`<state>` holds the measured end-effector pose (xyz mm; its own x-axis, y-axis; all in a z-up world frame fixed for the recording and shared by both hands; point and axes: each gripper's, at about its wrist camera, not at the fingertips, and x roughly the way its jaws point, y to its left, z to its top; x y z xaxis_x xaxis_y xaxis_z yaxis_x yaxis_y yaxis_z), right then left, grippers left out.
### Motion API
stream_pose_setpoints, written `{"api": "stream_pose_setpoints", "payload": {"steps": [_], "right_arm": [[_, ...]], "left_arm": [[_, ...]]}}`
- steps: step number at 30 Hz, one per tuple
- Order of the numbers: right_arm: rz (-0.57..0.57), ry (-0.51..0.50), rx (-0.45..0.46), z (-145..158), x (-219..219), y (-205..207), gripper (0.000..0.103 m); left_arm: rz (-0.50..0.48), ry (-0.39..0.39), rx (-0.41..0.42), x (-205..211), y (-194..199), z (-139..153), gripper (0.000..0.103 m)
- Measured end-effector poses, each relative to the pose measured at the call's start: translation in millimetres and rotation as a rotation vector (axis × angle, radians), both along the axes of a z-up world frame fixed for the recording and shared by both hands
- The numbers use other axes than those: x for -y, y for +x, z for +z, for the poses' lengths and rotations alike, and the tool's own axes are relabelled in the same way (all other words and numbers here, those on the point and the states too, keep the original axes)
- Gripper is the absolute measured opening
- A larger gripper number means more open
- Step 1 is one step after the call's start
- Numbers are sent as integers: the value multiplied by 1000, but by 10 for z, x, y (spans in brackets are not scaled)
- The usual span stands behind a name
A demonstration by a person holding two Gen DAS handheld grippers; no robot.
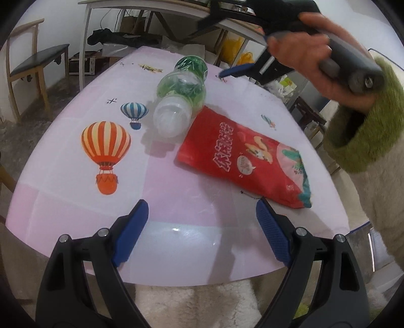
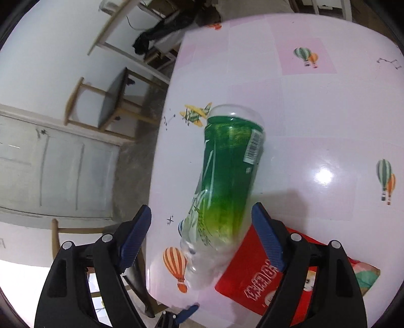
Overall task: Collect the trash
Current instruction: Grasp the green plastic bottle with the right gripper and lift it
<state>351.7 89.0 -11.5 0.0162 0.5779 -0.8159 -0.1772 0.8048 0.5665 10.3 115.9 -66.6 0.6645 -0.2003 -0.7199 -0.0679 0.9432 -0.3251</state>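
Note:
A clear plastic bottle (image 1: pixel 180 93) with a green label lies on its side on the pink balloon-print table (image 1: pixel 176 227). A flat red snack bag (image 1: pixel 242 156) lies right beside it, its corner touching the bottle's neck end. My left gripper (image 1: pixel 202 204) is open and empty over the near table edge, short of the bag. A hand (image 1: pixel 303 50) holds my right gripper (image 1: pixel 219 48) above the far end of the bottle. In the right wrist view the right gripper (image 2: pixel 200 208) stands open over the bottle (image 2: pixel 227 176), pads apart from it, with the bag (image 2: pixel 252 277) partly behind one finger.
A wooden chair (image 1: pixel 38 60) with a dark seat stands left of the table. A second table (image 1: pixel 151 7) with bags and dark clothes under it is behind. The table's left edge (image 2: pixel 161 151) drops to the floor. A green-cuffed sleeve (image 1: pixel 366 126) crosses the right side.

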Motion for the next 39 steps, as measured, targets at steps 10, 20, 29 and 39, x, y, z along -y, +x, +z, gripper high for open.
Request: {"api": "stream_pose_setpoints", "payload": {"steps": [10, 20, 29, 39], "right_arm": [[42, -166, -18, -305, -359, 24, 79], [-3, -106, -92, -558, -206, 37, 64], [-28, 13, -138, -602, 0, 59, 61], [-39, 109, -14, -50, 670, 46, 60]], "left_arm": [[9, 5, -11, -27, -16, -19, 83], [10, 6, -11, -5, -31, -9, 83], [9, 5, -13, 3, -39, -8, 83], [-18, 1, -15, 131, 10, -1, 83]]}}
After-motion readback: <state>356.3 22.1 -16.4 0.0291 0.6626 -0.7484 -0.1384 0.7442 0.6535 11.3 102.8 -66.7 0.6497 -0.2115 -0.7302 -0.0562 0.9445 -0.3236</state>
